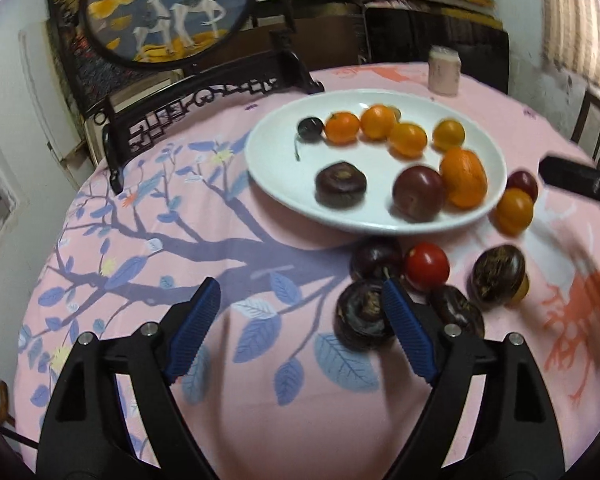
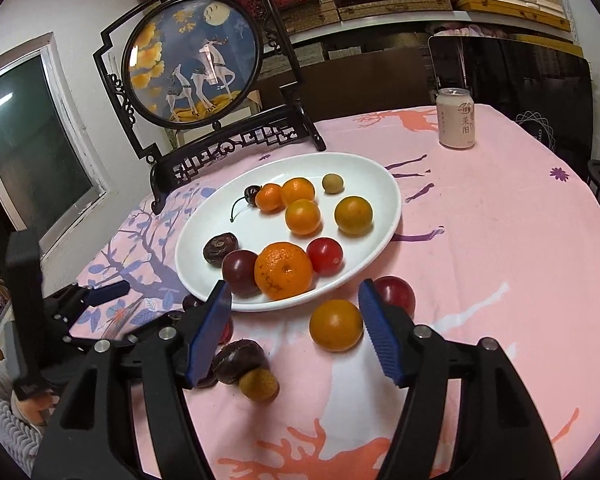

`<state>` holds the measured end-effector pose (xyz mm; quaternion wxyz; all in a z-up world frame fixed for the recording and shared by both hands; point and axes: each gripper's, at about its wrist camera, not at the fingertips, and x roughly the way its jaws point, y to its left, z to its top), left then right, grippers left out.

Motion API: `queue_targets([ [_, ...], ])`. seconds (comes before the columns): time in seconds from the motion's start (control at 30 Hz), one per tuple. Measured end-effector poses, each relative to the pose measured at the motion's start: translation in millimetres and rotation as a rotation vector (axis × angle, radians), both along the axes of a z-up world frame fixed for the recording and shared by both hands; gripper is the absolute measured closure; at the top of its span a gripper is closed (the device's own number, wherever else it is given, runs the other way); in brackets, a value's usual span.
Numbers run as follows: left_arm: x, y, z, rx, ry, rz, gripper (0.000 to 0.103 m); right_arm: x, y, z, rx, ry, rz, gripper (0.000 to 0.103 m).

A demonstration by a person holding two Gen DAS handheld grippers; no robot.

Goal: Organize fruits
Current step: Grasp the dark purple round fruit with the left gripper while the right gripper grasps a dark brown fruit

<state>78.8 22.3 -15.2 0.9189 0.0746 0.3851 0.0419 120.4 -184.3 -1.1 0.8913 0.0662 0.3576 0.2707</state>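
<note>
A white oval plate point(image 2: 380, 184) point(image 1: 276, 184) on the pink cloth holds several fruits: small oranges, a big orange point(image 2: 283, 269), a red tomato point(image 2: 325, 256), a cherry, dark plums, a chestnut. Loose fruits lie on the cloth near the plate's near rim: an orange fruit point(image 2: 335, 325) point(image 1: 513, 211), a red plum point(image 2: 396, 294), dark chestnuts point(image 1: 365, 316) point(image 2: 240, 360), a red tomato point(image 1: 426, 267), a tan longan point(image 2: 259, 385). My right gripper point(image 2: 296, 328) is open and empty, the orange fruit just ahead between its fingers. My left gripper point(image 1: 300, 320) is open and empty, its right finger point(image 1: 408, 328) beside a chestnut.
A round framed deer picture on a black carved stand point(image 2: 192, 64) rises behind the plate. A pink drink can point(image 2: 456, 118) stands at the far side of the table. The left gripper's body shows at the left of the right wrist view point(image 2: 80, 300). Shelves with boxes fill the background.
</note>
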Motion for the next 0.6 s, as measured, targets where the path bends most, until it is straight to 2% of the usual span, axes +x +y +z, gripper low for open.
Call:
queue_targets([
  [0.17,2.2,0.8,-2.8,-0.013,-0.001,-0.008,0.011,1.9,0.2,-2.6,-0.013,0.013,-0.003,0.037],
  [0.23,0.6,5.8,-1.0,0.011,-0.007,0.005,0.009,3.0,-0.8,-3.7,-0.017,0.019,-0.009,0.037],
  [0.27,0.0,11.5,0.6,0.048,-0.016,0.036,0.008,3.3,-1.6,-3.9,-0.015,0.02,-0.012,0.037],
  [0.33,0.4,28.8,0.4,0.064,-0.017,0.123,0.008,3.7,-3.3,-3.5,-0.008,0.024,-0.015,0.037],
  [0.4,-2.8,47.2,2.5,-0.04,-0.008,0.15,0.01,2.8,-3.6,-2.5,-0.002,0.023,-0.01,0.037],
  [0.47,-9.5,45.7,8.5,-0.083,-0.037,0.116,0.01,1.1,-2.9,-1.2,-0.001,0.017,-0.006,0.037],
  [0.5,-12.7,39.3,10.9,-0.077,-0.054,0.085,0.01,0.7,-2.6,-0.9,-0.001,0.015,-0.005,0.037],
  [0.6,-12.5,12.8,4.9,0.02,-0.048,0.025,0.009,0.4,-2.4,-1.4,-0.002,0.018,-0.004,0.037],
])
